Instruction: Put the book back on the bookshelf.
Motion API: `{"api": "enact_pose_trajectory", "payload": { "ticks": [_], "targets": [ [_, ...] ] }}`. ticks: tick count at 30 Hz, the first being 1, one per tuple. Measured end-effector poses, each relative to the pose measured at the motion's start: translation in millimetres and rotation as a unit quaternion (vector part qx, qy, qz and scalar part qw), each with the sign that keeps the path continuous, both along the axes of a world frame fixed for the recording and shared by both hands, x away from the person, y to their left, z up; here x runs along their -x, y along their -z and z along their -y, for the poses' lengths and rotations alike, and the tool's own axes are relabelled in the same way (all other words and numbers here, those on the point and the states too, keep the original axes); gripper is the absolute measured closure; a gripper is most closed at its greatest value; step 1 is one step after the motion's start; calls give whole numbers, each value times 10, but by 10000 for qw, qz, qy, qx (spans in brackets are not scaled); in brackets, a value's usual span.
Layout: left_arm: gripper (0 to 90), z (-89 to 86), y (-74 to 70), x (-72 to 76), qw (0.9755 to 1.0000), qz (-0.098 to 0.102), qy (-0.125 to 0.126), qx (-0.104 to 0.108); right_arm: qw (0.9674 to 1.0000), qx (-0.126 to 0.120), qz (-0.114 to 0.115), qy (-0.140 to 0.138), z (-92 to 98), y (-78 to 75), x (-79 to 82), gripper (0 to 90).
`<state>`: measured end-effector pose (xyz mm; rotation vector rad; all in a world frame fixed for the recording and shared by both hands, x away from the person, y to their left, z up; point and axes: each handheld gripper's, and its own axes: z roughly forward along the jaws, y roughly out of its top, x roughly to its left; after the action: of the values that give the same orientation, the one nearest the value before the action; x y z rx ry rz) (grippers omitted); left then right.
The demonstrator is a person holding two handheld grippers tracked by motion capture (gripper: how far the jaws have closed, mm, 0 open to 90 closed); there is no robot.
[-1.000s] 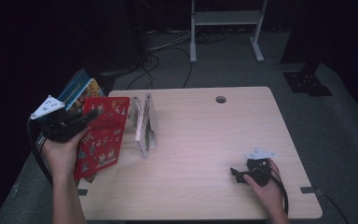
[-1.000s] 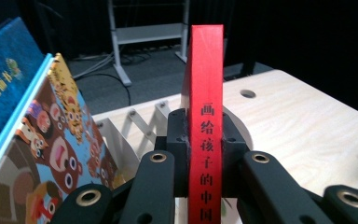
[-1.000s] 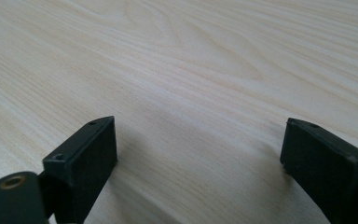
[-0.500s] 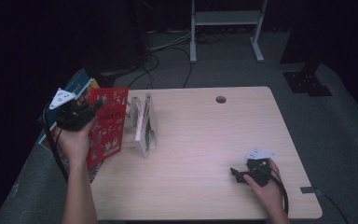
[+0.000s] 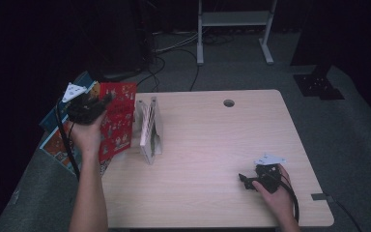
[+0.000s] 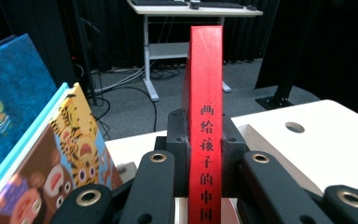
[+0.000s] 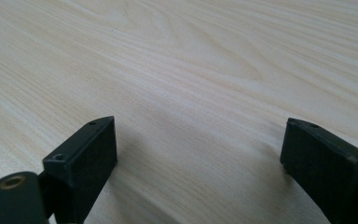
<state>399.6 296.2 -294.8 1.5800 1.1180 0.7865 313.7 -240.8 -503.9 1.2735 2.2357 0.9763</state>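
Left gripper (image 5: pixel 107 99) at the left of the high view, raised over the left edge of the table (image 5: pixel 212 145), clenched on a red book (image 5: pixel 118 121). In the left gripper view the book's red spine (image 6: pixel 206 116) stands upright between the two black jaws, which press on it from both sides; black characters run down the spine. The book hangs below and to the right of the hand in the high view, its cover facing the camera, just left of a pale book (image 5: pixel 149 130) standing upright on the table, with a narrow gap between them. More picture books (image 6: pixel 37 154) lean at the left of the left gripper view, one blue, one with tigers on its cover. Right gripper (image 5: pixel 245 180) at the lower right of the high view, resting on the table, well apart from the red book; in the right gripper view its jaws stand wide and released, bare wood between them.
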Motion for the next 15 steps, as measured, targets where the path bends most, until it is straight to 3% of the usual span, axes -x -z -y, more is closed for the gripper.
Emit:
{"api": "enact_pose_trajectory", "payload": {
  "ticks": [7,15],
  "targets": [
    [795,25,110,-112,10000,-8,-23,54,10000,0,-1,1,0,0,0,98],
    [795,37,116,-87,10000,4,8,23,10000,0,0,1,0,0,0,98]
  ]
}}
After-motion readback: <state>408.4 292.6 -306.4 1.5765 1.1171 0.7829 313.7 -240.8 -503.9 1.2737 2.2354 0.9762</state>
